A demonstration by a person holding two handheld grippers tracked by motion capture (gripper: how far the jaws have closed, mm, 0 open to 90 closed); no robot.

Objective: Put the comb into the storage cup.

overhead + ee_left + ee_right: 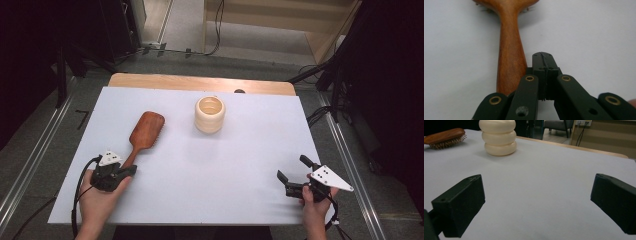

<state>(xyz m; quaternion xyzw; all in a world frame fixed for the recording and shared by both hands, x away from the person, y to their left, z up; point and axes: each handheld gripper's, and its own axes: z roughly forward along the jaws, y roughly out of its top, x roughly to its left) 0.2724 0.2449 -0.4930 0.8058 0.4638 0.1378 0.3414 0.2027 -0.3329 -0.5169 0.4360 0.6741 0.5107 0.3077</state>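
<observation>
The left gripper has its black jaws pressed together on nothing, just beside the wooden hairbrush handle near the tabletop's left edge. Its own view shows the smooth reddish grain; the right gripper view shows bristles under the oval head. The right gripper, jaws wide apart, rests near the right front corner. A cream, ribbed cup stands toward the far edge.

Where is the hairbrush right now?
In the high view the hairbrush lies on the left of the white table, left of the cream cup, its handle pointing at the left gripper.
</observation>
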